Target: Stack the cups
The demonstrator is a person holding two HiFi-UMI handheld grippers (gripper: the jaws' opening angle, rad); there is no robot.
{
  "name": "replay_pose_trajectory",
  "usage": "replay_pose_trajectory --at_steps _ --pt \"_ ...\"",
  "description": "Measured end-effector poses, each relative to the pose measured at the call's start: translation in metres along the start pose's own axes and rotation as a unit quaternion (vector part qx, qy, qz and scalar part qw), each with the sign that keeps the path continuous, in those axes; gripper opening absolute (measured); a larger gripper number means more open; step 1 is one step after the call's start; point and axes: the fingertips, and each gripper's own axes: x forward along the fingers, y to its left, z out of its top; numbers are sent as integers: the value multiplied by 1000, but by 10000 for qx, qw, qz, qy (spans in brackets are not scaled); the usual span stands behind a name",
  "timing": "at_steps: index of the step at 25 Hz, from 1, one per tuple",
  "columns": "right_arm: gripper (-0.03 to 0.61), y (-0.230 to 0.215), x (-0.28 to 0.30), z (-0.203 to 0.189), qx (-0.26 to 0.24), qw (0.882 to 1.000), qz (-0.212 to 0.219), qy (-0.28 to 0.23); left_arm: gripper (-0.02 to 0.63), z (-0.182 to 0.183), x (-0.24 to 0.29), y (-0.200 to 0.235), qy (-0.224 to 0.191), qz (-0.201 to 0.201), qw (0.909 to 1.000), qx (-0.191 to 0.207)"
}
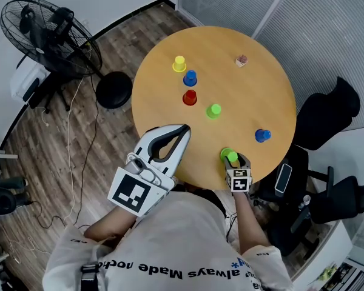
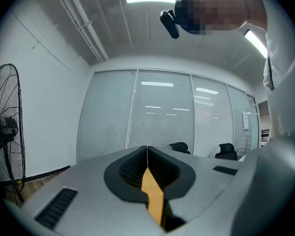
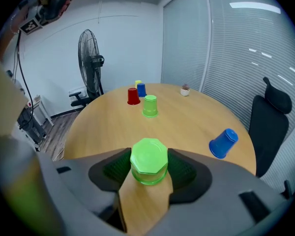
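My right gripper [image 1: 232,160] [image 3: 148,167] is shut on an upside-down green cup [image 1: 229,156] [image 3: 149,156] near the front edge of the round wooden table [image 1: 249,96]. A second green cup [image 1: 213,111] [image 3: 150,105] stands upside down mid-table. Beyond it are a red cup [image 1: 190,97] [image 3: 132,96], a blue cup [image 1: 190,78] [image 3: 141,89] and a yellow cup [image 1: 179,63] [image 3: 137,83]. Another blue cup [image 1: 262,136] [image 3: 223,143] lies on its side at the right. My left gripper [image 1: 185,128] [image 2: 147,149] is shut and empty, held above the table's near-left edge.
A small potted object [image 1: 241,60] [image 3: 185,90] sits at the table's far side. A black floor fan [image 1: 48,35] [image 3: 90,58] stands to the left on the wooden floor, with a round black stool [image 1: 114,90] by the table. Black office chairs [image 1: 324,117] stand at the right.
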Motion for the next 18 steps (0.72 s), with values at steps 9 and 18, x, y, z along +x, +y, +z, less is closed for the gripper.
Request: replay_pose_trajectory --at_steps 9,18 --pt "249 58 23 44 -590 9970 479 -169 25 3 -5 3 -49 57 10000 -53" --pt "249 110 45 78 -1159 9890 870 -289 25 1 -12 12 -14 163 9998 -62"
